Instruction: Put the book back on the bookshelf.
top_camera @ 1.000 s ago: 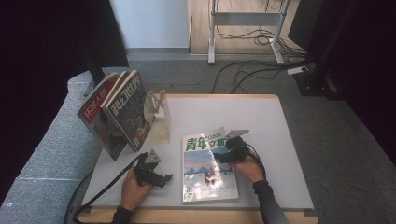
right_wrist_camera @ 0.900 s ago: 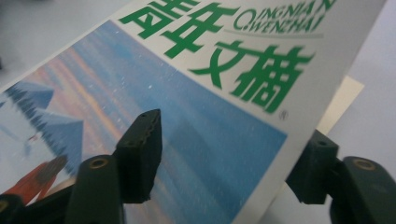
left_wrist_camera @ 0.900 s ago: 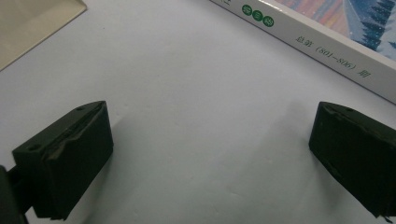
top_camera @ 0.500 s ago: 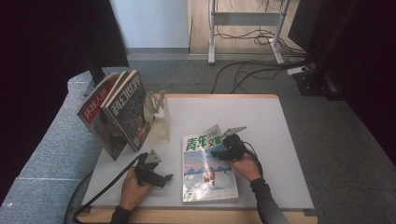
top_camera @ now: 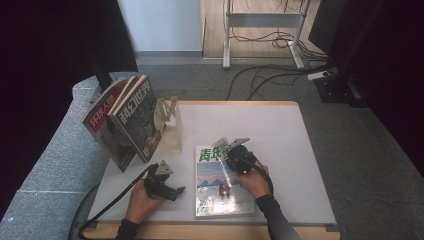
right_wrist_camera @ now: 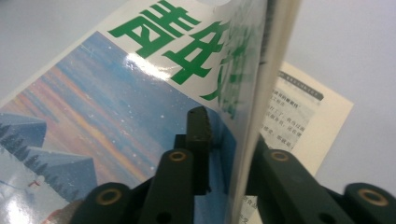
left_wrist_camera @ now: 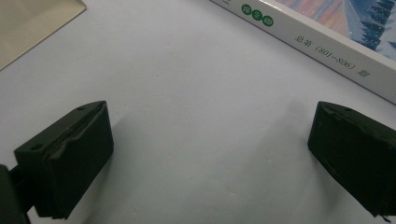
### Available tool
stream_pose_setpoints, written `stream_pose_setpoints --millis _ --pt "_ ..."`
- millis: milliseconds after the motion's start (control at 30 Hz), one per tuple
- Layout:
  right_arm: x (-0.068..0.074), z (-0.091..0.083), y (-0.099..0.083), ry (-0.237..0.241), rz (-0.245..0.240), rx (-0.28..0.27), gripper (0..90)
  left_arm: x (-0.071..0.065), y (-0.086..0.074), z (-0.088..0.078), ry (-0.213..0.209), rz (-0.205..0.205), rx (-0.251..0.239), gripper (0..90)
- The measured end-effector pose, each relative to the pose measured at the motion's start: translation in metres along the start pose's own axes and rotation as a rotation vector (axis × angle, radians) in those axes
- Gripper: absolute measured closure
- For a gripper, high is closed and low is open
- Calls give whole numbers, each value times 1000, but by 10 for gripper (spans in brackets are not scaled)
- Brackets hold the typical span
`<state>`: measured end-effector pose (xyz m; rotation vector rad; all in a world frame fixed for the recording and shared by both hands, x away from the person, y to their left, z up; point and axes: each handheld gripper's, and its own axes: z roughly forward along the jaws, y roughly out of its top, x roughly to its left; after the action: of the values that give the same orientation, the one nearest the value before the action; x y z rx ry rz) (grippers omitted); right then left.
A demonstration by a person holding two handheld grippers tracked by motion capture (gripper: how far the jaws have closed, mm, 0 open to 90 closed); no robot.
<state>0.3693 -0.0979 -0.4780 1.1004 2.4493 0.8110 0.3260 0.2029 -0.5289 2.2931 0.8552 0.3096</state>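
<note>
A magazine (top_camera: 220,192) with a snowy mountain cover and green title lies on the white table (top_camera: 280,135). My right gripper (top_camera: 231,151) is at its upper right corner, shut on the cover and a few top pages, which are lifted off the printed page beneath. Its jaws have just been closing, and in the right gripper view (right_wrist_camera: 229,140) the glossy cover (right_wrist_camera: 116,107) stands between the pads. My left gripper (top_camera: 177,191) rests on the table left of the magazine, open with nothing between its fingers (left_wrist_camera: 210,140); the magazine's spine (left_wrist_camera: 327,51) lies just beyond.
Two magazines (top_camera: 125,120) lean upright at the table's left edge, against a clear stand (top_camera: 170,125). A cable (top_camera: 115,202) trails from the left gripper off the front left corner. Bare table stretches to the right and behind the magazine.
My right gripper closed on the magazine's upper right edge and moved slightly left and up, raising the cover. The left hand kept still.
</note>
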Motion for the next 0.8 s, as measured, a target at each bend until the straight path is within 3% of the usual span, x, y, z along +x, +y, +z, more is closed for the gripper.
stream_pose_setpoints --millis 133,333,500,800 --pt "9 -10 4 -23 -27 -30 850 0 0 0 1 0 1 0" --pt "14 -23 4 -3 -61 -91 853 0 6 -3 -11 -1 40 33" --pt "16 -30 3 4 -80 -128 854 2 17 -8 -144 -24 27 135" --pt "17 -55 3 22 -107 -195 854 -11 43 -6 -342 59 35 175"
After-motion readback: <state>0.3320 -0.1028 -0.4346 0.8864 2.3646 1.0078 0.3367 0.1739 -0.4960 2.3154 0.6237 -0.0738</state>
